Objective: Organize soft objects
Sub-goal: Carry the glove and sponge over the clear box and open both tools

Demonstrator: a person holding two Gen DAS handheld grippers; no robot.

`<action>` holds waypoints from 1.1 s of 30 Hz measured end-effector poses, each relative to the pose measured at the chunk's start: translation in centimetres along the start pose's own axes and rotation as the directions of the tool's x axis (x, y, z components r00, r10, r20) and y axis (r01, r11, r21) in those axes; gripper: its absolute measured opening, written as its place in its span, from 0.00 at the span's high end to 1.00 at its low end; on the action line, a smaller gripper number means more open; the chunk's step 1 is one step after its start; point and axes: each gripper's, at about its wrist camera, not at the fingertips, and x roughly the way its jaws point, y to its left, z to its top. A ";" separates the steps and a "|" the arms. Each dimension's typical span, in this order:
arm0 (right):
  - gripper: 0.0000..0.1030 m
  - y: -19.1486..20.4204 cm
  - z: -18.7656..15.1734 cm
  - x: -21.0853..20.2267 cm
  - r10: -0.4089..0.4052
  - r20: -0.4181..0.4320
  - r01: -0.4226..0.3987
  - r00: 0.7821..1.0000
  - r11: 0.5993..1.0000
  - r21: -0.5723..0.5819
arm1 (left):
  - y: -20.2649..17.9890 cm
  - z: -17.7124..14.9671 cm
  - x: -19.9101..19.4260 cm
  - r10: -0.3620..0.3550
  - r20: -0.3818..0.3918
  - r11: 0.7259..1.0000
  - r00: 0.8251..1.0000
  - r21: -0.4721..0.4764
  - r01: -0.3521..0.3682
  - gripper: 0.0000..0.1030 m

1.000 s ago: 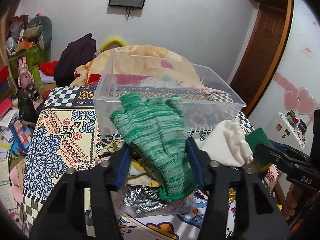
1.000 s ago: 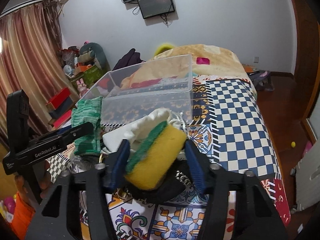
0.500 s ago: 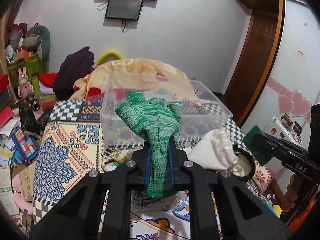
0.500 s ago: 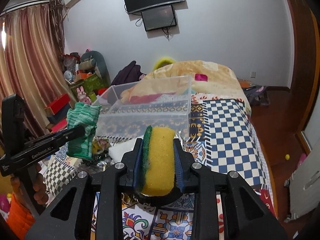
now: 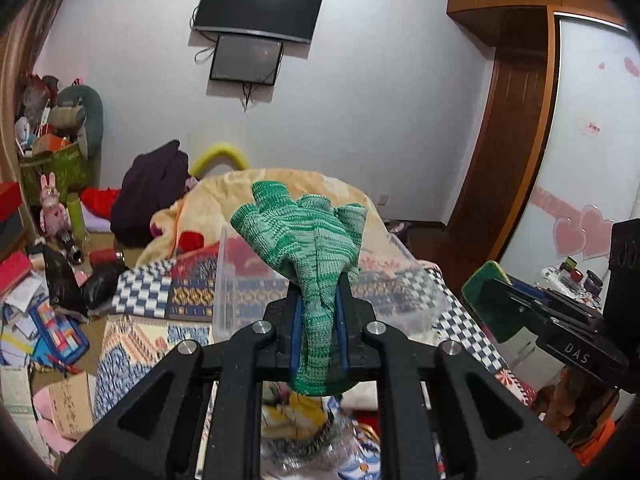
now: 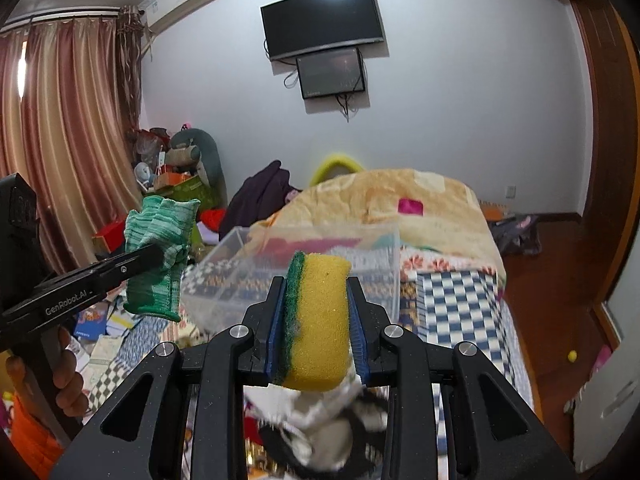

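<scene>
Ahead at 12 o'clock from both tools sits the clear bin [image 6: 320,264], open top up, on the patterned bed cover [image 6: 456,304]. Left gripper [image 5: 318,332] is clamped on the green glove [image 5: 308,240], cuff hanging down, fingers up. Right gripper [image 6: 316,320] squeezes the yellow sponge [image 6: 320,316], long axis upright, green scrub face at 9 o'clock. Both loads ride above and short of the near wall; neither is clearly closer. Judgement: carry forward over the rim, then let go.
</scene>
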 end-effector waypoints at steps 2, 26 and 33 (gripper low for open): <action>0.74 0.0 0.6 0.7 -0.006 0.007 0.007 1.000 1.000 -0.003 | 0.2 0.3 0.5 0.004 -0.001 1.000 1.000 0.005 -0.004 0.87; 0.74 -1.1 1.4 11.7 -0.052 -0.286 0.025 0.957 0.995 -0.098 | 3.7 0.3 13.8 0.034 -0.253 0.999 0.967 0.003 -0.034 0.86; 0.73 -0.5 0.8 12.7 -0.054 -0.353 0.005 0.934 0.990 -0.138 | 3.1 -0.7 14.9 0.026 -0.315 0.999 0.949 0.035 -0.015 0.83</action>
